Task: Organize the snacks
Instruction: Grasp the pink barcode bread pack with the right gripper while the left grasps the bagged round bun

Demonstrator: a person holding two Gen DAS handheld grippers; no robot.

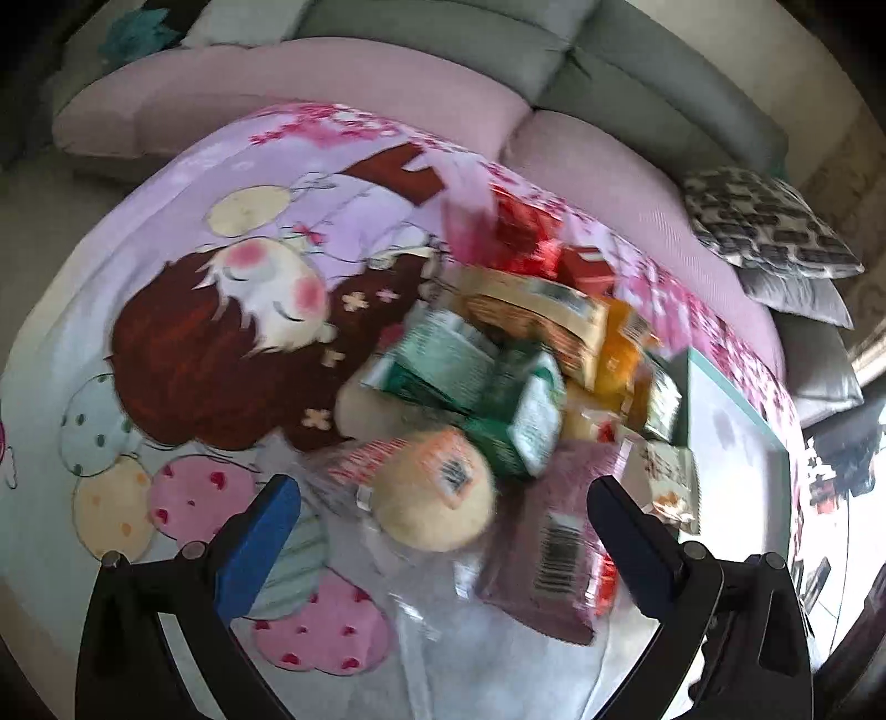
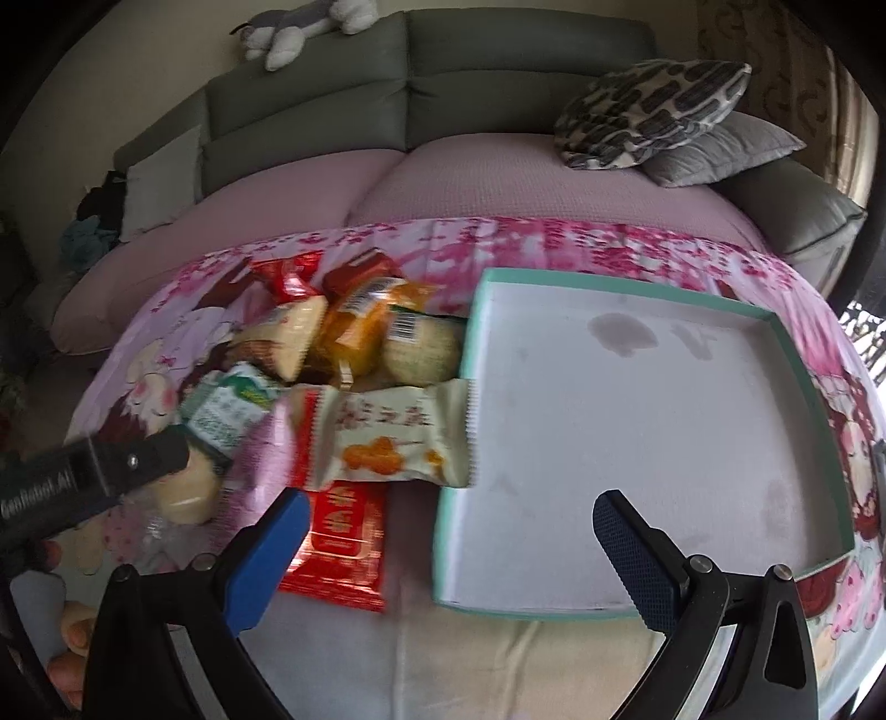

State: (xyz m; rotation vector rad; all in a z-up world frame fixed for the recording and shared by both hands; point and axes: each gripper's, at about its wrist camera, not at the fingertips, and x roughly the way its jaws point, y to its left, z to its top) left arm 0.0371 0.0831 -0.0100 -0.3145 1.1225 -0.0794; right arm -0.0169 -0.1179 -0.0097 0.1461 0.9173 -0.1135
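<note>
Pink cartoon-print cloth [image 2: 609, 238] covers the table before a grey sofa [image 2: 443, 61]; crinkly snack packets [image 2: 387, 437] left of a teal-rimmed tray [image 2: 786, 354]; both grippers' [image 1: 443, 515] [image 2: 451, 531] jaws apart, empty.

I see glossy plastic-film snack wrappers [image 2: 382, 437], a matt cardboard-looking tray [image 2: 626, 421], a smooth printed cloth [image 1: 183, 232] on the worktop, and textured blue pads [image 2: 642, 559] on my tongs.

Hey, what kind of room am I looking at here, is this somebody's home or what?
Most likely a home living room. A grey sofa with a patterned cushion sits behind a table under a cartoon-print cloth, and a plush toy lies on the sofa back.
</note>
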